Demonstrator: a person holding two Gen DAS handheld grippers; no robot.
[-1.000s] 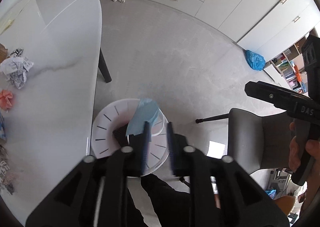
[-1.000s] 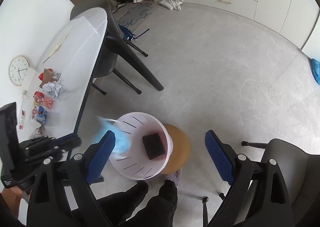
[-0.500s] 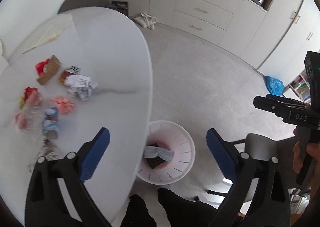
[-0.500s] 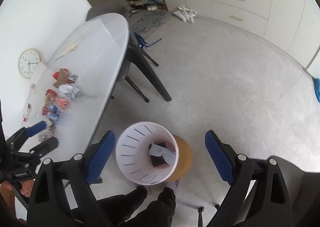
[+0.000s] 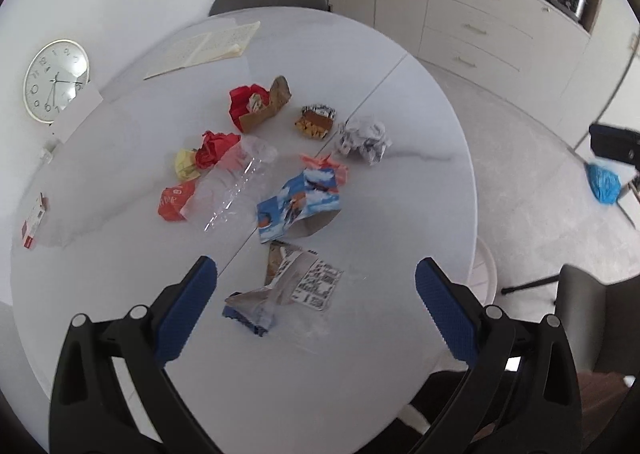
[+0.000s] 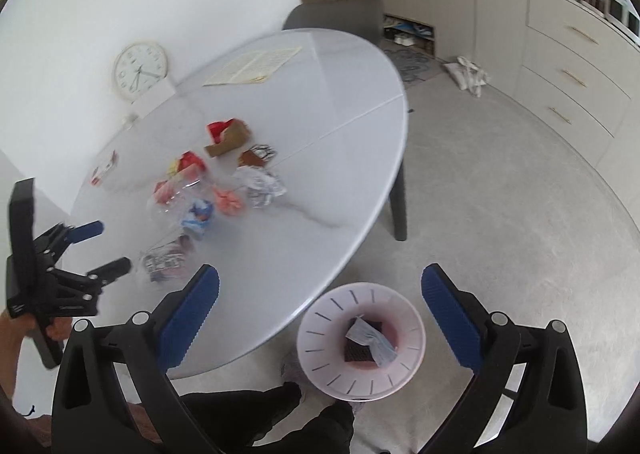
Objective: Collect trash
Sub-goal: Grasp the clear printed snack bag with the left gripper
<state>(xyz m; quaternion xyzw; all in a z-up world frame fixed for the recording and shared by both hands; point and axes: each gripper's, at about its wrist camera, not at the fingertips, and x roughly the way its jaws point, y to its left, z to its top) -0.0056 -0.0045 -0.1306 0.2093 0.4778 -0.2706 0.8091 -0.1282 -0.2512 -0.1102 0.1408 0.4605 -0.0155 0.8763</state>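
Scattered trash is seen on the white tabletop (image 5: 400,182): a torn printed wrapper (image 5: 288,290) nearest the left gripper (image 5: 316,294), a blue carton (image 5: 304,206) just beyond it, a clear plastic bag (image 5: 232,186), crumpled white paper (image 5: 364,138) and red wrappers (image 5: 216,146) farther back. The left gripper is held released above the printed wrapper, jaws spread wide and nothing between them. The right gripper (image 6: 320,310) is likewise spread apart and empty, positioned above the white bin (image 6: 362,346) on the floor beside the tabletop edge. A pale blue scrap (image 6: 372,338) and a dark square piece (image 6: 356,352) are seen lying inside the bin. A clock (image 5: 56,80) is leaned against the wall.
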